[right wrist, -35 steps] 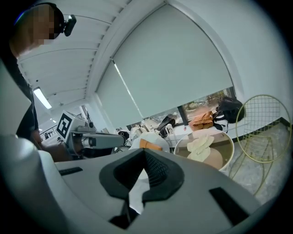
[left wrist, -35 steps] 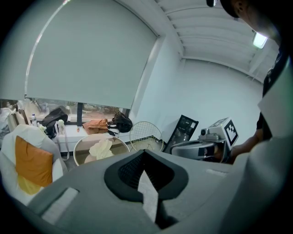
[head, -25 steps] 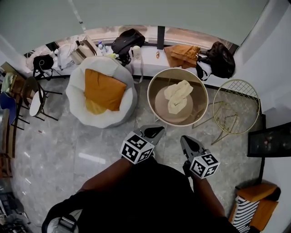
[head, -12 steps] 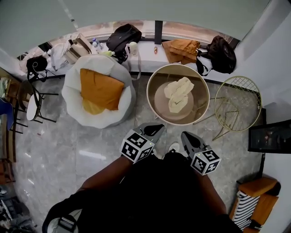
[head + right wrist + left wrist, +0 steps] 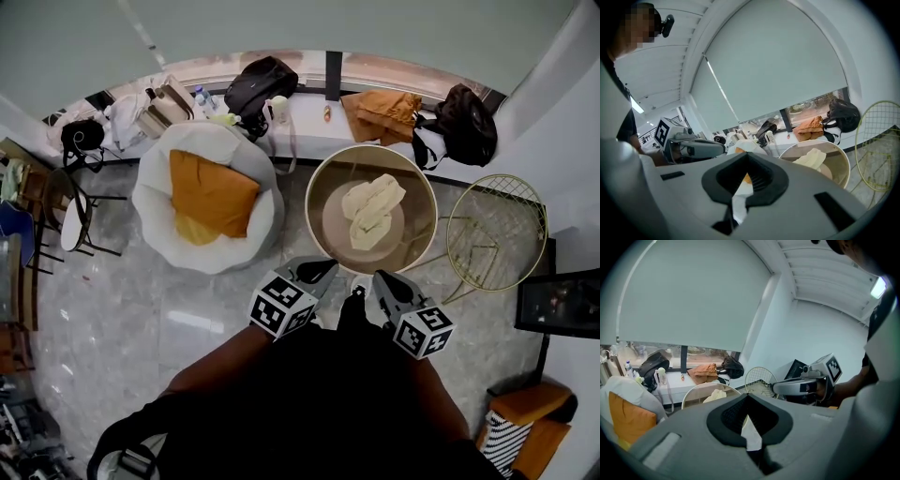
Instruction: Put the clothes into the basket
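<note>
You're in the approach step, as I read it: neither claw carries anything. Your left claw (image 5: 323, 268) is pressed together and empty, its dark ribbed pads meeting at the tips in its own view. Your right claw (image 5: 379, 279) is the same, pads closed with nothing between them. Both hang side by side just short of the basket (image 5: 315, 187).

The basket is a round, smooth-walled beige tub on the floor. One cream garment (image 5: 373, 211) already lies crumpled in its bottom, soft and loosely folded. The clothes likely left to fetch are the orange garment (image 5: 380, 112), a rumpled heap on the white counter (image 5: 305, 117) under the window, beyond the basket and beside a black bag (image 5: 469, 127).

The next move probably calls for reaching past the basket, spreading one claw, and pinching a raised fold of that orange cloth; it looks limp, so expect it to drape and trail.

Left of the basket sits a puffy white beanbag (image 5: 155, 202) with an orange cushion (image 5: 211, 192); right of it stands a thin gold wire frame (image 5: 497, 230).
</note>
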